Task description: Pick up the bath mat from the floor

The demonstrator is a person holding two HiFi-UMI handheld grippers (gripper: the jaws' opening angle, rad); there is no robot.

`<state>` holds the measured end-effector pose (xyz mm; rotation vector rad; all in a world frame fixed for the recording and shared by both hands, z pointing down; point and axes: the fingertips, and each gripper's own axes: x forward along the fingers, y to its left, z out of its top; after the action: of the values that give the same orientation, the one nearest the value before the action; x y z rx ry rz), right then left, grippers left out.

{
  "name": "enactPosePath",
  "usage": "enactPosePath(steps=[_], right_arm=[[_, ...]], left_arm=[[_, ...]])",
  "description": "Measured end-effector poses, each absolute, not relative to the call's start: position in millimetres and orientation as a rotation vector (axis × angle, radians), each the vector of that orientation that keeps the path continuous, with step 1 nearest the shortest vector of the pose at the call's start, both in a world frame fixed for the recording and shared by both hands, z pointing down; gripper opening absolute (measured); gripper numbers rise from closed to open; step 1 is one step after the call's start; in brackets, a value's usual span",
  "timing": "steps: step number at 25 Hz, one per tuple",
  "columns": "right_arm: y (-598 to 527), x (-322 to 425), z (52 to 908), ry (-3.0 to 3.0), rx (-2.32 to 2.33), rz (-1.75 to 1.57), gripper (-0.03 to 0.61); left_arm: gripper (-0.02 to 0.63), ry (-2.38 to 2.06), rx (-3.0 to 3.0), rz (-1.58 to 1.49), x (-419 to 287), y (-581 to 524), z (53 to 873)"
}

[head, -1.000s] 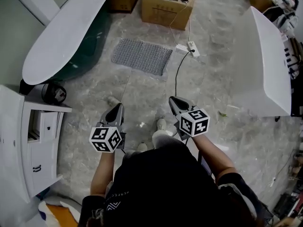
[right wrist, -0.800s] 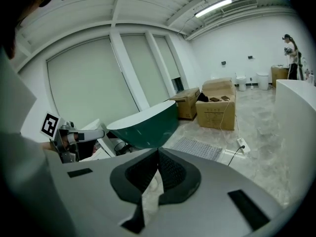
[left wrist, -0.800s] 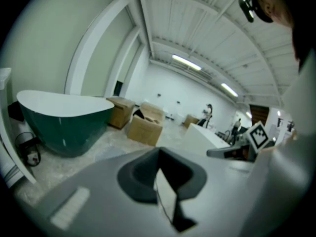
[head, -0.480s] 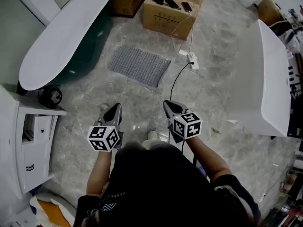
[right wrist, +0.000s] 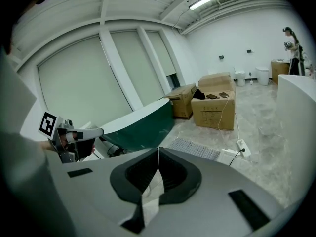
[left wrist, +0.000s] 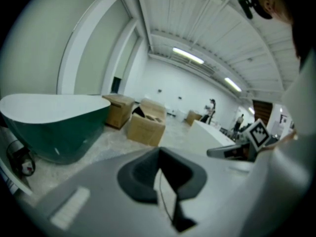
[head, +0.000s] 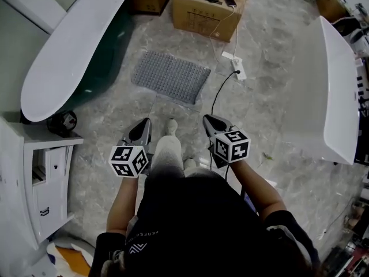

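Your left tongs (head: 146,122) and right tongs (head: 206,119) are both pinched together with nothing in them: in each gripper view the dark pads meet at their tips, and only pale floor (head: 271,103) shows through the slit lower down. You hold them side by side above the floor, pointing forward and down, with your foot (head: 171,126) set between them. The mat (head: 171,77), grey and knobbly, lies flat on the floor ahead of both tongs and clear of them, about as wide as the gap between the two. From the right gripper view it shows just past the closed tips, slightly to their right. The left gripper view does not show it. The green tub (head: 69,53) stands just beside the mat's left edge, a box (head: 209,11) sits beyond its far edge, and a white power strip (head: 235,64) lies near its right corner, its black cable (head: 216,97) trailing back toward your right tongs.
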<state>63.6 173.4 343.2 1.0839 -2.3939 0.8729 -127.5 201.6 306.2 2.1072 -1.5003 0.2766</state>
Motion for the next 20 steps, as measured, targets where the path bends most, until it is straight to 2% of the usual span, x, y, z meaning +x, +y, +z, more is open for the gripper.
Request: enactPosePath(steps=[20], right_arm=[[9.6,19.8,381.2,-2.212,1.275,0.95,0.002]], left_arm=[[0.006,-1.222,2.184,0.333,-159.7,3.2,341.6]])
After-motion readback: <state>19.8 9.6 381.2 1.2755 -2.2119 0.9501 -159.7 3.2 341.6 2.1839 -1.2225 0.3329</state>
